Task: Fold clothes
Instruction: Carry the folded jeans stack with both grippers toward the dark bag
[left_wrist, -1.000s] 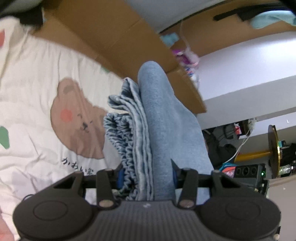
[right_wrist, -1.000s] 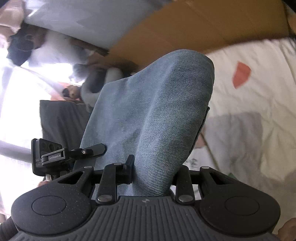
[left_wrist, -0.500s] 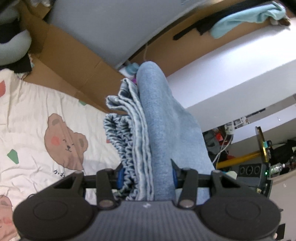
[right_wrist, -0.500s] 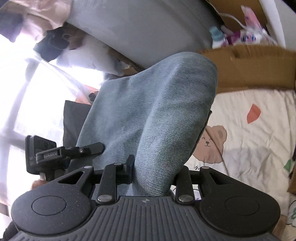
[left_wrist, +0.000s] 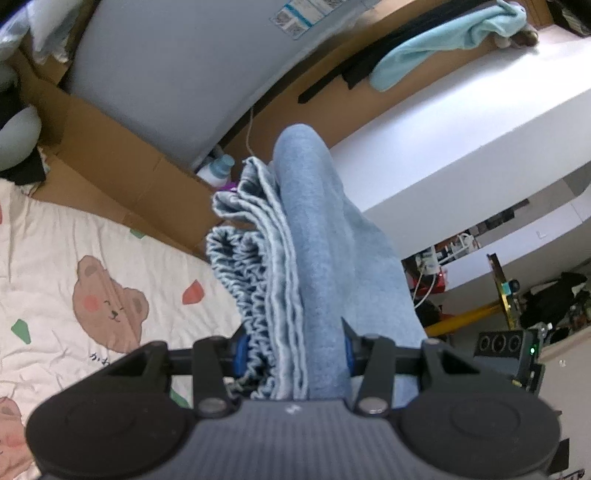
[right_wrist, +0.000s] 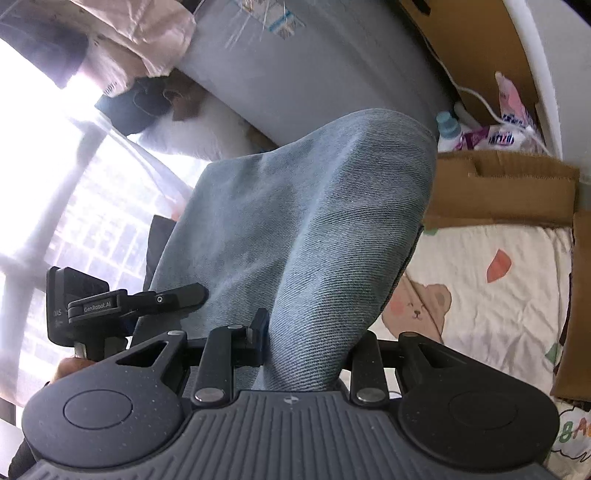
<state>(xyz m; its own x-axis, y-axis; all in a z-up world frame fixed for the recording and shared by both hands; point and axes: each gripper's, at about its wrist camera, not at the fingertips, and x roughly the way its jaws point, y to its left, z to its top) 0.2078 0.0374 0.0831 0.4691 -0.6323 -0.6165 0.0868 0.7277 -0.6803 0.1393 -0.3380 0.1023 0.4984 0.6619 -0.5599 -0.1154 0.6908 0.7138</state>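
Observation:
A light blue denim garment (left_wrist: 314, 258) with a gathered elastic waistband is bunched in several layers between the jaws of my left gripper (left_wrist: 293, 350), which is shut on it. My right gripper (right_wrist: 310, 343) is shut on another part of the same denim garment (right_wrist: 317, 229), which rises in a rounded fold above the jaws. Both hold the cloth lifted above a cream bedsheet (left_wrist: 55, 266) printed with brown bears. The left gripper's body (right_wrist: 92, 306) shows at the left of the right wrist view, beside the cloth.
Brown cardboard boxes (left_wrist: 110, 158) line the far edge of the bedsheet (right_wrist: 498, 295). A grey panel (left_wrist: 177, 74) stands behind them. A white shelf (left_wrist: 461, 129) with a turquoise towel (left_wrist: 443, 40) is at right. Bottles and packets (right_wrist: 480, 133) sit behind the cardboard. A bright window (right_wrist: 55, 184) is at left.
Both grippers have lifted and tilted upward with the denim still clamped; the bedsheet has dropped lower in both views and the grey panel and shelf have come into view.

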